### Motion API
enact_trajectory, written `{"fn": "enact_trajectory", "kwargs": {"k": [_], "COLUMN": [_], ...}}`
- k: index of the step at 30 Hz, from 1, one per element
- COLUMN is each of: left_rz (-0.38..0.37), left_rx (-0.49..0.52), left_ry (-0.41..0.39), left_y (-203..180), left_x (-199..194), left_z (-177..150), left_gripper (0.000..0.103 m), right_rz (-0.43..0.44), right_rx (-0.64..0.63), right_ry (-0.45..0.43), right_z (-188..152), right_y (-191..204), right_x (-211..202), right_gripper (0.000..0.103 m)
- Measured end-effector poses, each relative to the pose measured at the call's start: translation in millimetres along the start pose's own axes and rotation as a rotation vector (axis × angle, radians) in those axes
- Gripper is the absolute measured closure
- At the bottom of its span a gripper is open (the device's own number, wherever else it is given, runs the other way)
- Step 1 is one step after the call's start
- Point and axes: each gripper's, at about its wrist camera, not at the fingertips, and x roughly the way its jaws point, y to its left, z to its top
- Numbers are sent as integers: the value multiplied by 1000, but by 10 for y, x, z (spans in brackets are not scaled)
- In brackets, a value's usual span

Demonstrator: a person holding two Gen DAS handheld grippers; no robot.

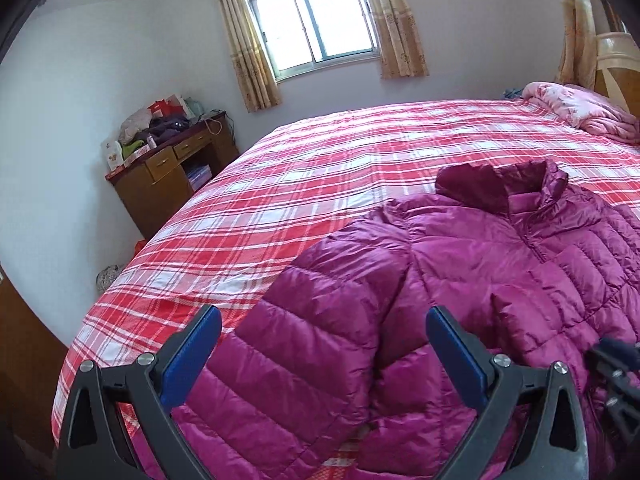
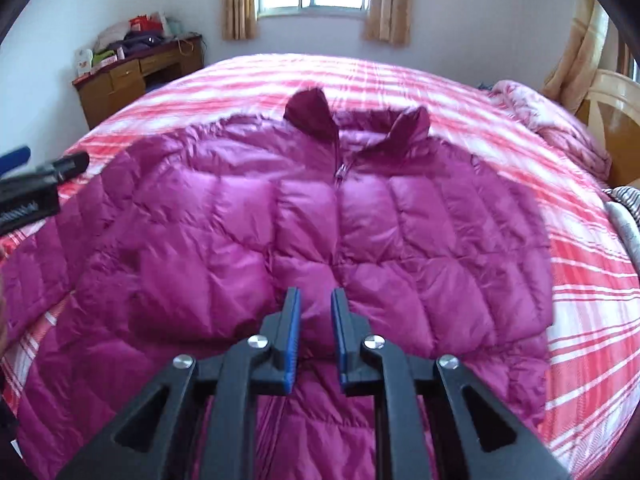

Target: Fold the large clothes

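A magenta quilted down jacket lies front up on the red plaid bed, collar toward the window, zipper closed. In the left wrist view the jacket fills the lower right, its left sleeve running toward me. My left gripper is wide open above that sleeve and holds nothing. It also shows in the right wrist view at the left edge. My right gripper hovers over the jacket's lower middle, fingers narrowly apart, with a puff of jacket fabric between them. Whether it grips the fabric is unclear.
A pink floral quilt lies bunched by the wooden headboard at the right. A wooden desk piled with clothes and bags stands against the far wall left of the bed. A curtained window is behind.
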Motion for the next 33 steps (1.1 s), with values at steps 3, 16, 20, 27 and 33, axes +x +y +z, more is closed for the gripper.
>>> {"fn": "enact_trajectory", "kwargs": {"k": [3,16,20,27,33], "left_rz": [-2,35,133,77,22], "left_rx": [43,148,227,157,93], "left_ry": [-7,-34,62,126,167], "left_y": [-253,-878,-971,-758,-686], "left_x": [12,48,444,655,772], "left_z": [8,76,-159,-291,-326], "left_gripper": [1,1,1,1,1], "right_rz": [-7,-119,-95,-113,-87], "right_rx": [-97,409,421,300,357], "right_ry": [10,-169,-114,-5,-26], "right_z": [-71,276,300,200,113], "right_y": [197,-1531,-1652,-1540,-1664], "right_x": [91,-178,84,413,275], "right_gripper": [85,86,85,85,88]}}
